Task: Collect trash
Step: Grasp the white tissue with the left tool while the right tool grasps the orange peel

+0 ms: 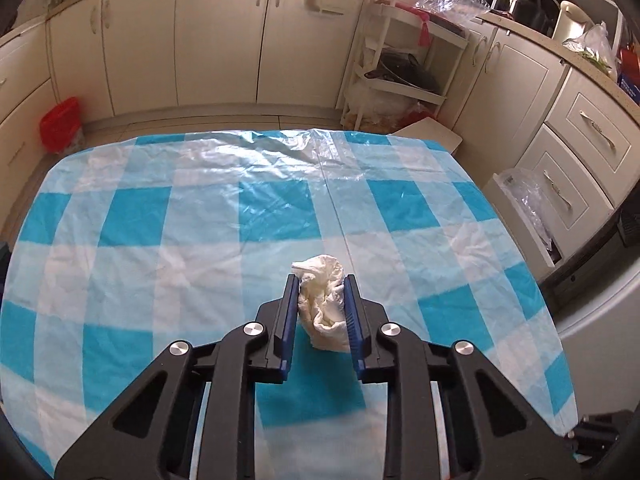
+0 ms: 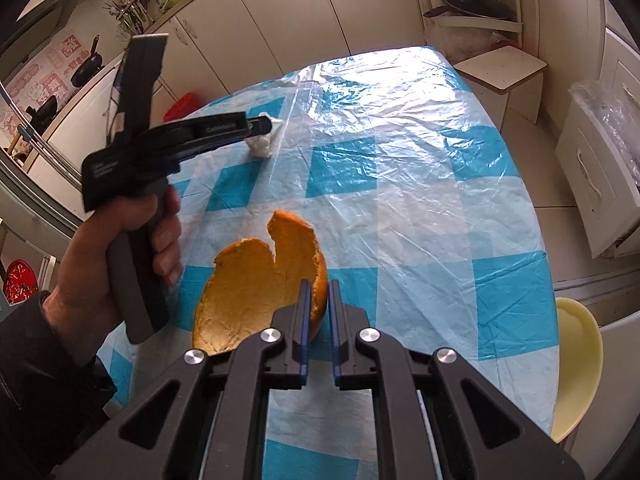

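A crumpled white tissue [image 1: 323, 307] sits between the jaws of my left gripper [image 1: 320, 286], which is shut on it above the blue-and-white checked tablecloth [image 1: 160, 240]. In the right wrist view the left gripper [image 2: 264, 124] shows at the left, held by a hand, with the tissue [image 2: 262, 144] at its tip. My right gripper [image 2: 319, 290] is shut on the rim of a large orange peel [image 2: 256, 276], which is held over the near part of the table [image 2: 440, 200].
A white bin lined with a clear plastic bag [image 1: 528, 204] stands right of the table; it also shows in the right wrist view [image 2: 600, 128]. A small stool [image 2: 504, 68], a yellow chair [image 2: 576, 364], a red container [image 1: 60, 124] and cabinets surround the table.
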Available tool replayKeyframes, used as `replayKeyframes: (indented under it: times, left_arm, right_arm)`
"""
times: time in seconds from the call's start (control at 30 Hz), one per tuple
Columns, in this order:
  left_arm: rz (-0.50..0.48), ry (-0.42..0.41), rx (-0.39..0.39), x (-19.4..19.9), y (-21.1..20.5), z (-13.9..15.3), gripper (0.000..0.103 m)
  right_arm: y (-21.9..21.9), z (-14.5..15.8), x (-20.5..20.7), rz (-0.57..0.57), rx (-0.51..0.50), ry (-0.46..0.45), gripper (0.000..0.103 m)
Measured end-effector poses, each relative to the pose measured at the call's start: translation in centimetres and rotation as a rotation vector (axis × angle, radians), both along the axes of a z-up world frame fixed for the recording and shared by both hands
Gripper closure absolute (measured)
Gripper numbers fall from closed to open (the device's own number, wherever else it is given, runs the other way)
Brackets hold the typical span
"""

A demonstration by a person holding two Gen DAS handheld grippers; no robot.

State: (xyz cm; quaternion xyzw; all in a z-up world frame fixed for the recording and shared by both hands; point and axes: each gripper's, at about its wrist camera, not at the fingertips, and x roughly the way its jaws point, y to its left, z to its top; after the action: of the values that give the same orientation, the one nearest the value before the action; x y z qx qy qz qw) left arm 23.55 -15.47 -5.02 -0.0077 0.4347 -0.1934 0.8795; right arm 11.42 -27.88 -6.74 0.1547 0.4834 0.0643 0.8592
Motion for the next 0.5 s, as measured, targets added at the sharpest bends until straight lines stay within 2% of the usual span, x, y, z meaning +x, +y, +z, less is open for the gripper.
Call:
replayKeyframes:
  times: [0.3,0.4,0.5]
  left_arm:
    - [0.079,-0.073,-0.027,-14.1,5.7,1.7,0.082]
    - [0.110,-0.083,-0.018,-16.9,6.9,1.5,0.081]
    - [0.148,-0.076,-0.002,-18.1,7.6,1.0,0.074]
  right_arm:
    - [0.3,1.2,-2.3,0.071,-0.020,0.005,0.098]
    - [0.4,1.5,-3.7,0.112,-0.037,0.010,0.098]
    - [0.7,1.0,-4.3,0.116,-0.046,0.022,0.094]
